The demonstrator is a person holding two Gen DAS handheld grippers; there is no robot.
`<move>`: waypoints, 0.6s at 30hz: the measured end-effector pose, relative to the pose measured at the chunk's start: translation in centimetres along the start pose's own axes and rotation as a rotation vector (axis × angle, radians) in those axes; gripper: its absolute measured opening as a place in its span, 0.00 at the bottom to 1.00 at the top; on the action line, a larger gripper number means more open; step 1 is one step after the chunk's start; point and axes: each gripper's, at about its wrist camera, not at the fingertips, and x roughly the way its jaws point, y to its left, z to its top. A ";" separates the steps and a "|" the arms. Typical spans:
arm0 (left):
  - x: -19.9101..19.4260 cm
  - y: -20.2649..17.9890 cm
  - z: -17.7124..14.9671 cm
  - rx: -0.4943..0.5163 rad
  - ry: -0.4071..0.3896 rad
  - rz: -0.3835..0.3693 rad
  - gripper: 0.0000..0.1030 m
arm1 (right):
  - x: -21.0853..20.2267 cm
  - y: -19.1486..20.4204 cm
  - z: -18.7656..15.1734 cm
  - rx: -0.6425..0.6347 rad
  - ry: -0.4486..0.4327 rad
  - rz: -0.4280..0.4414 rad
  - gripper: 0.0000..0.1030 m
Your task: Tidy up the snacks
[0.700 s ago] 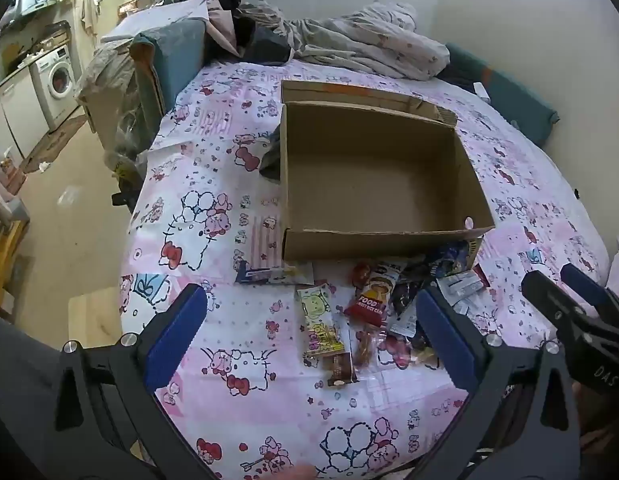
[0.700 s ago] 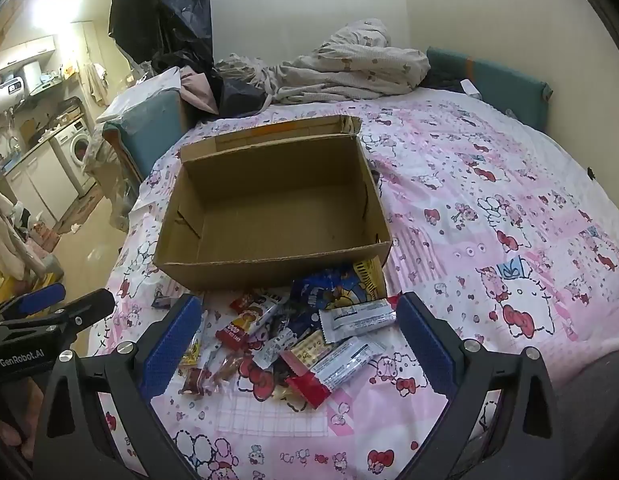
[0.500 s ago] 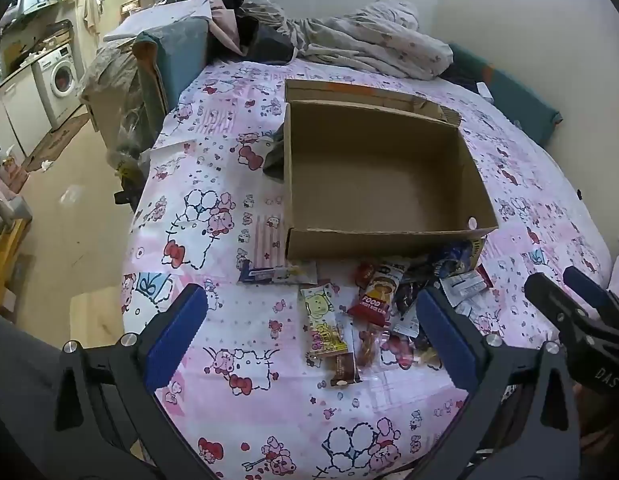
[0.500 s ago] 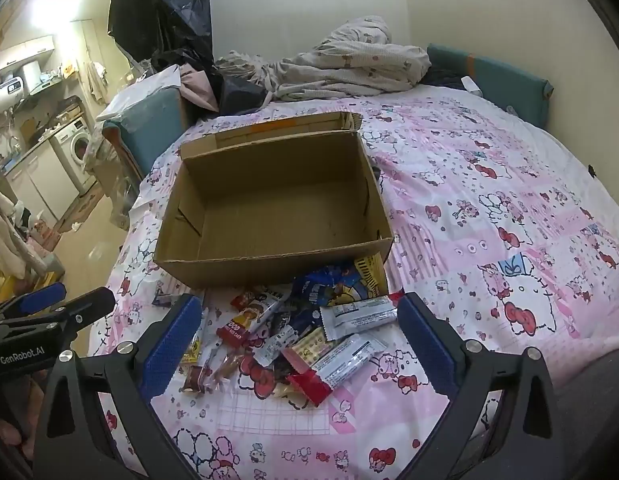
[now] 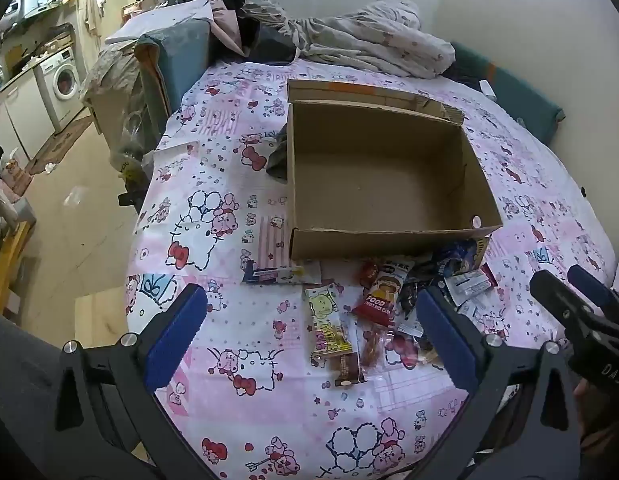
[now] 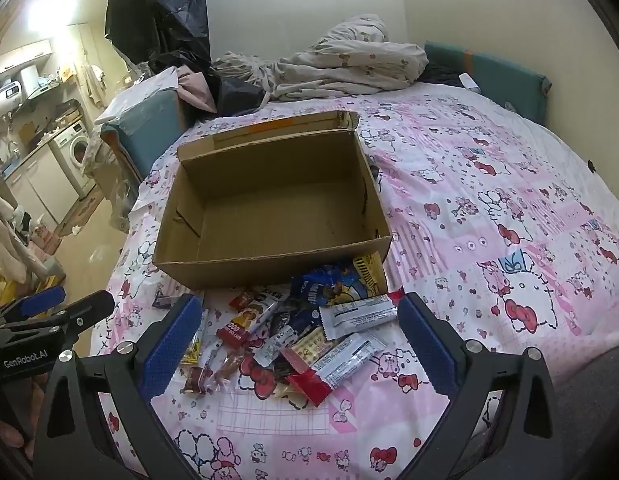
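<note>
An open, empty cardboard box (image 5: 373,176) (image 6: 277,216) sits on the bed. A pile of wrapped snacks (image 5: 389,304) (image 6: 293,332) lies on the sheet just in front of it. A green-yellow packet (image 5: 325,322) and a red packet (image 5: 383,294) lie at the pile's left. White wrappers (image 6: 359,314) lie at its right. My left gripper (image 5: 309,336) is open and empty above the pile's left side. My right gripper (image 6: 297,340) is open and empty above the pile. Each gripper shows in the other's view: the right (image 5: 581,304), the left (image 6: 49,312).
The bed has a pink cartoon-print sheet (image 5: 213,216). Crumpled bedding (image 5: 369,44) and dark clothes lie behind the box. A teal headboard cushion (image 6: 493,76) stands at the far right. The bed's left edge drops to the floor, with a washing machine (image 5: 63,76) beyond.
Both views have shifted slightly, with the box and snacks drifting a little lower in the frame. Both grippers stay open; no snack has moved.
</note>
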 end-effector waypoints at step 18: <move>-0.1 0.4 0.3 -0.010 0.007 0.008 1.00 | 0.0 -0.1 0.1 0.008 -0.002 0.001 0.98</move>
